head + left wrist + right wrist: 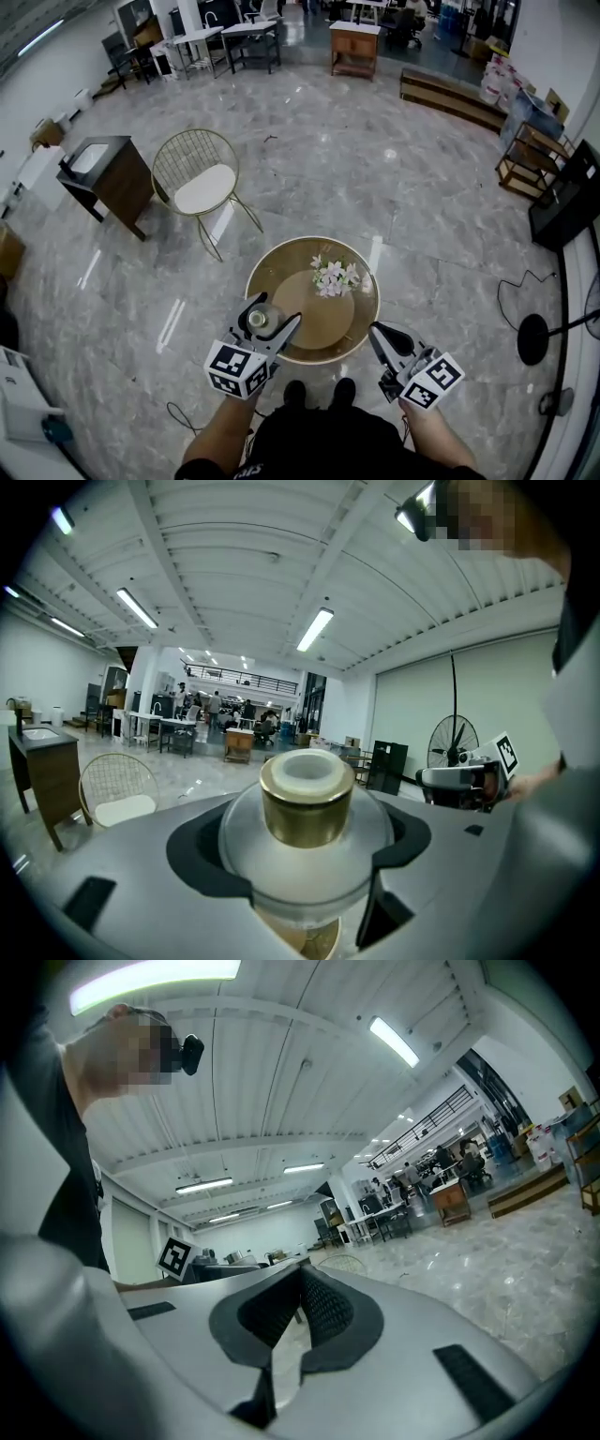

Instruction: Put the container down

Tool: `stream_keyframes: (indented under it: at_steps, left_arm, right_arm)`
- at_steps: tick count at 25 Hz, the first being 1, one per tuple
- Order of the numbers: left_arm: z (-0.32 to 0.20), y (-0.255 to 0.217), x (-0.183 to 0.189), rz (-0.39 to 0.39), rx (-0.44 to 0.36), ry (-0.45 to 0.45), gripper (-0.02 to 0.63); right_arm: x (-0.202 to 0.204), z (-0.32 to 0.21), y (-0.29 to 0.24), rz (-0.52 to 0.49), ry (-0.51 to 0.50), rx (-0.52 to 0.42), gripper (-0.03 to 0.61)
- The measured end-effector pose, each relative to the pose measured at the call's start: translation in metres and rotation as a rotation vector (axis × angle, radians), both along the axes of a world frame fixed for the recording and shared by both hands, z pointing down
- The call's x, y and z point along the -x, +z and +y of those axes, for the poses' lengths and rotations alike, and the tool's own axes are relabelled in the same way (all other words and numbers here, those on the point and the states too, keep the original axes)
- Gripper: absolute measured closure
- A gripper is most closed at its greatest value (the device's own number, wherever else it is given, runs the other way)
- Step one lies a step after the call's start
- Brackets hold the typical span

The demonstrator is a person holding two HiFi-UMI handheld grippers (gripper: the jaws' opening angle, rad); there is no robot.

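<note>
Two hand-held grippers, lower centre: the left hand-held gripper (274, 316) clamps the container (260, 320) over the lower-left edge of the bench (328, 323). The right hand-held gripper (377, 333) is closed on nothing. We would lower the container upright, clear of the flowers (335, 277), then release.

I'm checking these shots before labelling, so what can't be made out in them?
Base of the container: left gripper view, hidden by the left tool's body.
Its contents: head view, too small.
What the flowers stand in: head view, too small.
Part of the table rim: head view, behind the left tool.
</note>
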State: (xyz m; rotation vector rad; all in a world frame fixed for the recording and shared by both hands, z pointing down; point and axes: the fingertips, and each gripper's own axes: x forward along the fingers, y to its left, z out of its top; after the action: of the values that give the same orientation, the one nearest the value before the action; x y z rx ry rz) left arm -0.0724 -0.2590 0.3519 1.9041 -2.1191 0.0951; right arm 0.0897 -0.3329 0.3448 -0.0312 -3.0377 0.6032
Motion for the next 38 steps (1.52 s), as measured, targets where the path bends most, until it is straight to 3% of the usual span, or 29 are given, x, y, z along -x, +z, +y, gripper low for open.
stream_keyframes:
  at_steps: [9, 16, 25, 38]
  left_arm:
    - [-0.016, 0.024, -0.009, 0.012, 0.016, -0.080, 0.267]
    - [-0.014, 0.056, 0.032, 0.000, 0.066, -0.117, 0.267]
    - [-0.023, 0.120, 0.079, 0.055, 0.128, -0.125, 0.267]
    - [-0.027, 0.241, 0.112, 0.102, 0.218, -0.129, 0.267]
  right_arm:
    - [0.002, -0.024, 0.029, 0.033, -0.096, 0.024, 0.563]
    - [0.050, -0.031, 0.050, 0.073, -0.137, 0.042, 0.563]
    - [0.118, -0.031, 0.096, 0.152, -0.202, 0.069, 0.563]
    - [0.154, -0.021, 0.205, 0.268, -0.256, 0.131, 0.563]
